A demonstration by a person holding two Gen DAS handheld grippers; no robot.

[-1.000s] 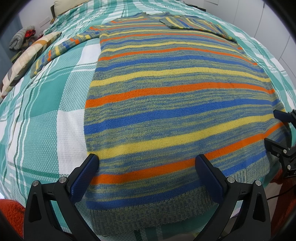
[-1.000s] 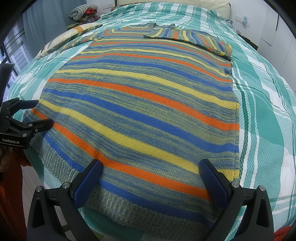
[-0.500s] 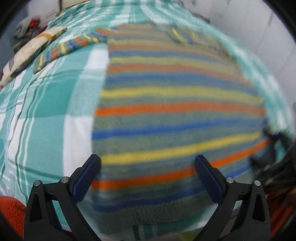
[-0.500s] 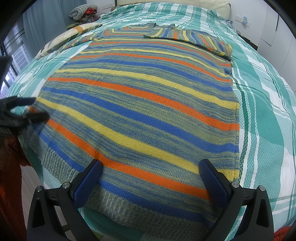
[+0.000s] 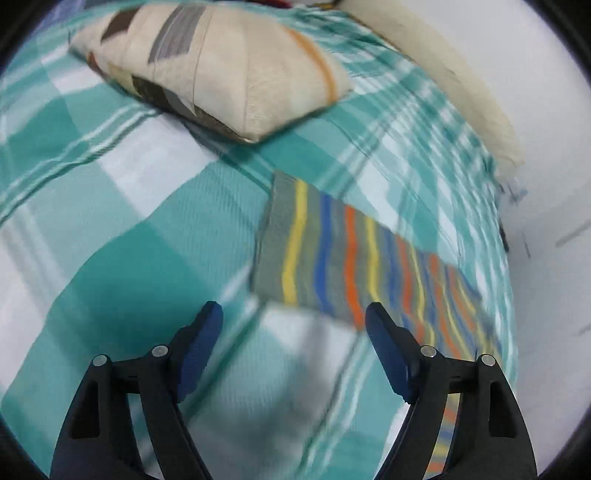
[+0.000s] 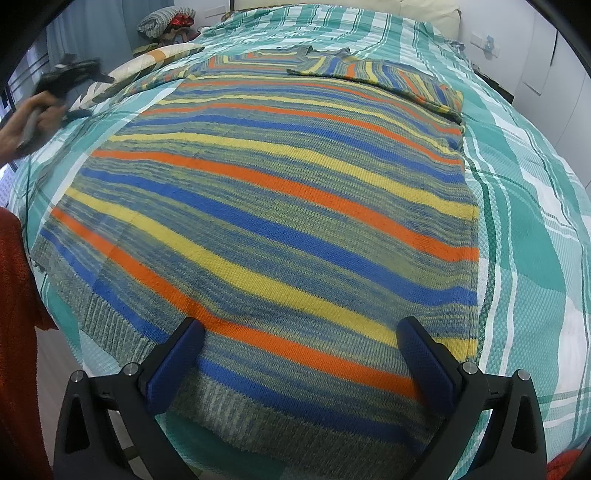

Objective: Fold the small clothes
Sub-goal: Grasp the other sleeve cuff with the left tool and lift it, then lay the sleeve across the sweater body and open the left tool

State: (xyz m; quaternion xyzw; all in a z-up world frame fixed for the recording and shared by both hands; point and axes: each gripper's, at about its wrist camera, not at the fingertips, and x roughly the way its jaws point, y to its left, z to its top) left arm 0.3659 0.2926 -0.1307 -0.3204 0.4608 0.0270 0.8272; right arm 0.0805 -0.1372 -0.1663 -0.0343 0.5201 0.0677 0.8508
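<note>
While the left wrist view is smeared by motion blur, it shows the left gripper [image 5: 293, 317] above the teal-and-white plaid bedspread [image 5: 122, 266], its blue-padded jaws closing with only bare cover between them. Just beyond its right finger lies the outstretched sleeve [image 5: 332, 254] of the striped sweater, its grey ribbed cuff nearest the middle of the picture and its yellow, blue and orange bands running off to the lower right. A patchwork pillow [image 5: 221, 66] rests on the cover further back, and a cream cushion [image 5: 454, 85] lines the edge by the white wall. The sweater's body does not appear here.

The right wrist view is sharp and gives what the other lacks: the whole striped sweater [image 6: 280, 206] spread flat on the bed, hem towards the camera, neck at the far end, one sleeve folded across the upper chest. The right gripper [image 6: 301, 336] hangs over the hem with its fingers wide apart, nothing pinched, the knit lying beneath them. At far left a hand [image 6: 26, 122] holds the other gripper, blurred, near the pillow. A heap of clothes [image 6: 166, 22] sits beyond the bed, and red fabric [image 6: 14, 302] fills the left edge.
</note>
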